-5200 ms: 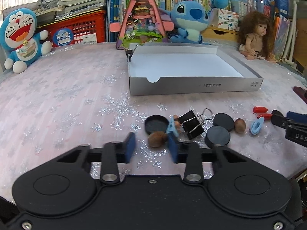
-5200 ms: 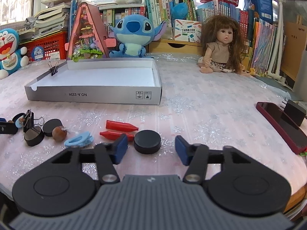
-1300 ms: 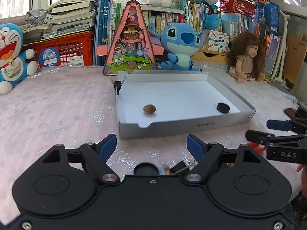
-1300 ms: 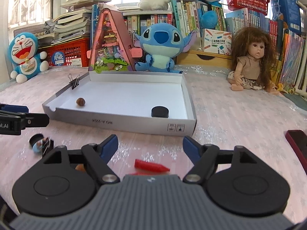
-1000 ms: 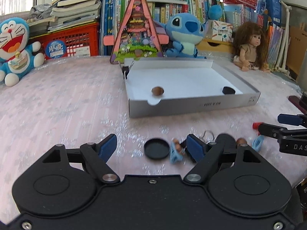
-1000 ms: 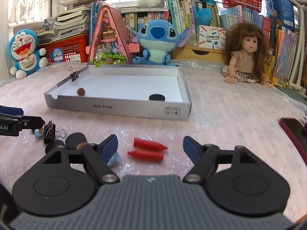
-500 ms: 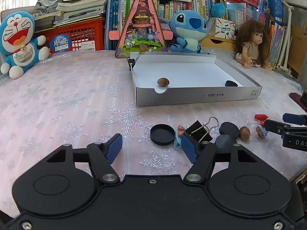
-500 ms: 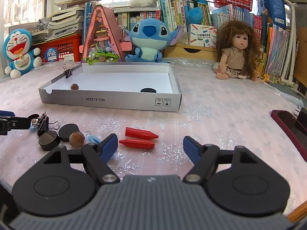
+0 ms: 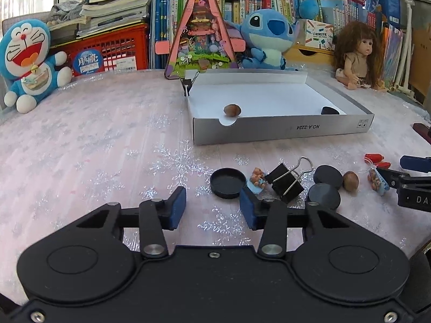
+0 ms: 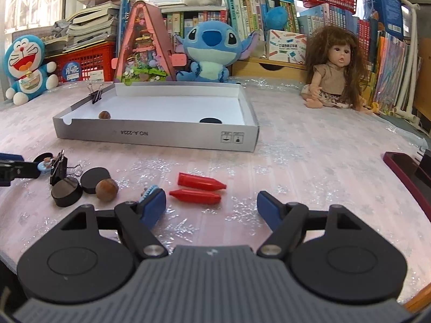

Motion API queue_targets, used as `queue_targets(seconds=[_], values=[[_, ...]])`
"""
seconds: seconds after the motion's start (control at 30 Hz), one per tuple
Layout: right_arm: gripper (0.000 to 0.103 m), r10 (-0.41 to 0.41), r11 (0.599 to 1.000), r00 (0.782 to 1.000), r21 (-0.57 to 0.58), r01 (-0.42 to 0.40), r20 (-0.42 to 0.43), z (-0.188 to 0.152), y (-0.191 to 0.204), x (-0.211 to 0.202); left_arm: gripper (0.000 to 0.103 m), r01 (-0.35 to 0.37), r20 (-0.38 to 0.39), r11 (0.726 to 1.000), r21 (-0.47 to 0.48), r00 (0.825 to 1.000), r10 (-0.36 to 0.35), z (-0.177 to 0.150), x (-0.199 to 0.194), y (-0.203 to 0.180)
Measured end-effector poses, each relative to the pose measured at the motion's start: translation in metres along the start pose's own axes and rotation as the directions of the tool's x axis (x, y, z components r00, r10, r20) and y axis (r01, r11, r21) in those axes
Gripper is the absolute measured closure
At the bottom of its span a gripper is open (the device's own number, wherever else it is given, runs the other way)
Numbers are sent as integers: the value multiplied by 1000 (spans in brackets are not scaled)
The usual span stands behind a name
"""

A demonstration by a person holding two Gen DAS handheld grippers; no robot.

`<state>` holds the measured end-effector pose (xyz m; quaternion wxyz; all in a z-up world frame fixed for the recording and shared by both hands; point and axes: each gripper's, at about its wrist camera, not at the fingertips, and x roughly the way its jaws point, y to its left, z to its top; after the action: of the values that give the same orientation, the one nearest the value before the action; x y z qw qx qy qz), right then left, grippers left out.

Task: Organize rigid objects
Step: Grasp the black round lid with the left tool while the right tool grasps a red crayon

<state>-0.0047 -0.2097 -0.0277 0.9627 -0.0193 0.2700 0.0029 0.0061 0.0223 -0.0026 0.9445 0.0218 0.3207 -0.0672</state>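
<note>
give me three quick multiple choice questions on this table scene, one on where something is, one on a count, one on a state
1. Where is the nut that lies inside the white box?
A. by the near wall's notch
B. at the far wall
C. on top of the black disc

2. How many red crayons lie on the tablecloth?
A. one
B. two
C. four

3. How do the jaws of the right gripper stand?
A. shut on a crayon
B. shut on a nut
C. open, holding nothing

Answers:
1 A: it sits just behind the cut-out in the front wall.
2 B: two lie side by side ahead of the right gripper.
3 C: the pads stand wide apart over bare cloth.
</note>
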Motion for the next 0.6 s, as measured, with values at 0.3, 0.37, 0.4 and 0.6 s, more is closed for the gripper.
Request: queue_targets(seconds=[0.3, 0.37, 0.4, 0.6], values=[[23, 19, 1000, 1000, -8, -19, 6, 1, 8, 2, 60, 6, 20, 1000, -10, 1000, -5, 3, 10, -4], [25, 20, 1000, 1000, -3, -20, 7, 1, 9, 3, 60, 6, 23, 1000, -15, 1000, -6, 3, 12, -3], [25, 21, 1000, 1000, 0, -21, 6, 2, 9, 4, 60, 6, 26, 1000, -18, 1000, -5, 3, 13, -3], [29, 3, 1000, 1000, 19, -3, 17, 1, 11, 4, 60, 1, 37, 1000, -28, 999, 0, 4, 17, -2]])
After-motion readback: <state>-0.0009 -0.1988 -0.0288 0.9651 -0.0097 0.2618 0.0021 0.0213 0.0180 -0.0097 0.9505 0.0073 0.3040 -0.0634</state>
